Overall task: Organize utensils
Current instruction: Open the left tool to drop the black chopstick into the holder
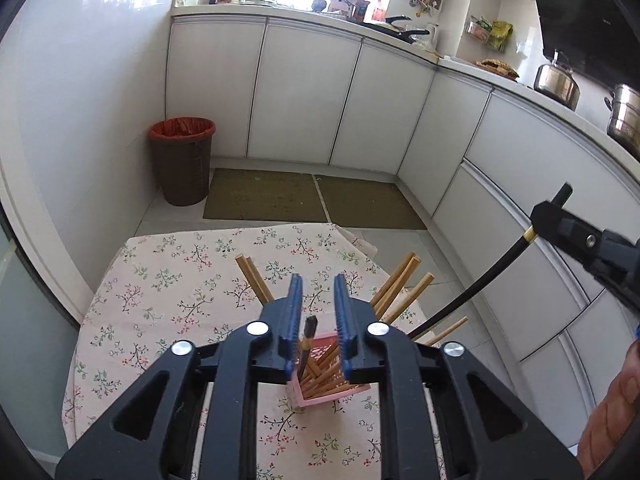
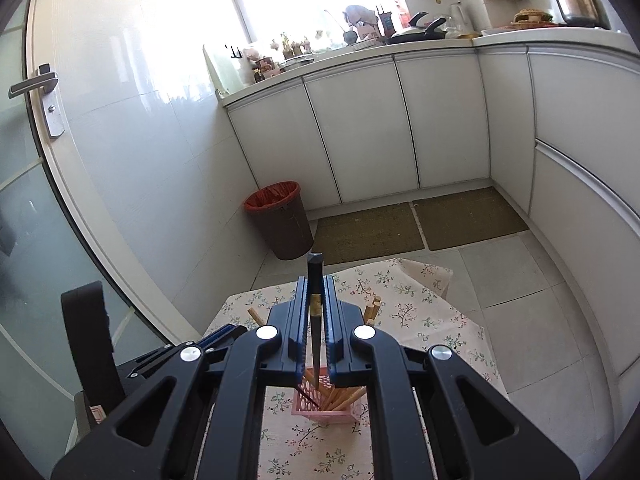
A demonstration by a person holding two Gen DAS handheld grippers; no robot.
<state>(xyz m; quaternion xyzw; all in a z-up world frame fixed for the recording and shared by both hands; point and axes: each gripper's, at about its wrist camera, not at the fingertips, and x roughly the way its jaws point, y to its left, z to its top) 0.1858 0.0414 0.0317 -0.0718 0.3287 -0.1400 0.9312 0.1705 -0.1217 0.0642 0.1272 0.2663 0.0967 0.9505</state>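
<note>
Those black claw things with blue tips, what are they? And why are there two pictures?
They are grabbers that a person holds, one in each hand, each with a camera looking along its two fingers. One picture is from the left gripper, which is open and empty. The other is from the right gripper, which pinches a black chopstick and points it down into a pink holder. That holder stands on a flowery tablecloth and already has wooden chopsticks sticking out. You can spot the right gripper in the left picture too.

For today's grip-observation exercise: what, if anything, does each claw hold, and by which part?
Right claw grips a black chopstick near its thick upper end, by the gold band. Left claw is open, holding nothing.
</note>
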